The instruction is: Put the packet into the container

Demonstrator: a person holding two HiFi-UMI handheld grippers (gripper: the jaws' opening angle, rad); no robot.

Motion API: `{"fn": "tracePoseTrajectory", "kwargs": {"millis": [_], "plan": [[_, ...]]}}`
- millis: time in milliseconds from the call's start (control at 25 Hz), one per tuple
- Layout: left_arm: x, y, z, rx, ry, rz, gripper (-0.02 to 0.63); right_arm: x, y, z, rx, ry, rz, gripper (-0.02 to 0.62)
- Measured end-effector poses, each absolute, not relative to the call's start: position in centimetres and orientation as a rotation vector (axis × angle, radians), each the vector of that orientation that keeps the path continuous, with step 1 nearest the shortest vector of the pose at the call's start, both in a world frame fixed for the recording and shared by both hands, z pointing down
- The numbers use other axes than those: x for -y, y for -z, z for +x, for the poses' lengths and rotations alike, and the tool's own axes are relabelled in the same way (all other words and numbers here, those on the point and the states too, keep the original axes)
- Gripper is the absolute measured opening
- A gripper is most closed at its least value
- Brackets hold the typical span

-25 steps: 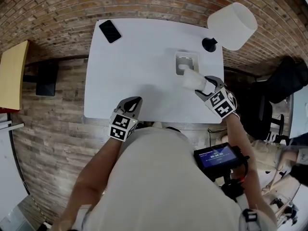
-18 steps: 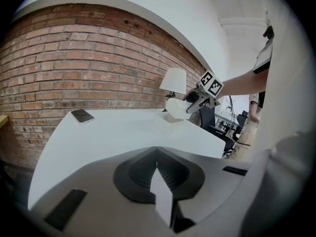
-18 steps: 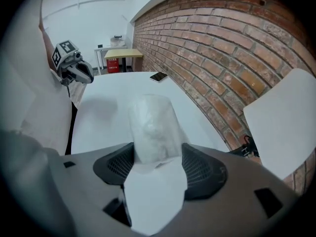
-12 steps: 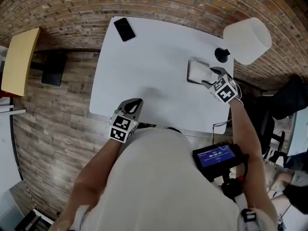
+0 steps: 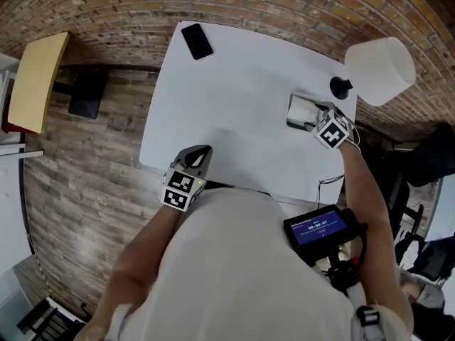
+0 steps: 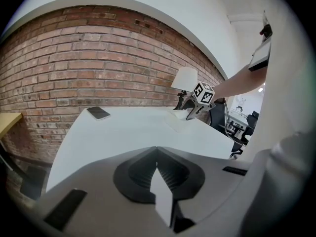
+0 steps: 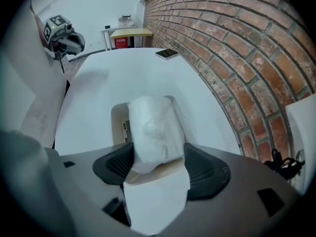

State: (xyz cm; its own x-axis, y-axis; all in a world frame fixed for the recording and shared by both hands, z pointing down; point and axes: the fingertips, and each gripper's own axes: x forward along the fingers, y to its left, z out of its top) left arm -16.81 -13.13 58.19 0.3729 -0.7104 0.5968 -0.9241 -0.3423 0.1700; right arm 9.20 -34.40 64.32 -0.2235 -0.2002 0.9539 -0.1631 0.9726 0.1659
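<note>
A: Starting closest in, what is the left hand-held gripper doing?

B: It is sitting at the near edge of the bench. Its jaws are pressing together with nothing between them.

A: And the right hand-held gripper?

B: It is reaching out over the right part of the bench. Its jaws are standing wide, clamping the packet from both sides. The white packet is sticking out forward past the fingertips.

A: Where is the packet sitting relative to the container?

B: Its far end is hanging over the container's opening, and the container's wall is showing just left of it. Whether it is touching the inside, I cannot tell.

A: Is anything lying beyond that?

B: The lamp is standing just past the container at the bench's far right corner. A phone is lying at the far left corner, well apart from both.

A: What is differing from a second ago?

B: Then the right hand-held gripper was carrying the packet short of the container, nearer the person. Now it is holding it over the container. The left one is staying where it was.
</note>
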Motion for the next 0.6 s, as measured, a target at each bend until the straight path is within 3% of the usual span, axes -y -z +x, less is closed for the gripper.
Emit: {"fn": "tracePoseTrajectory", "kwargs": {"millis": [600], "plan": [[14.1,-57.9,-17.0,1.374,-0.574,2.181,0.011,35.0,-62.8,9.5,1.775,0.08,0.281,0.347]]}}
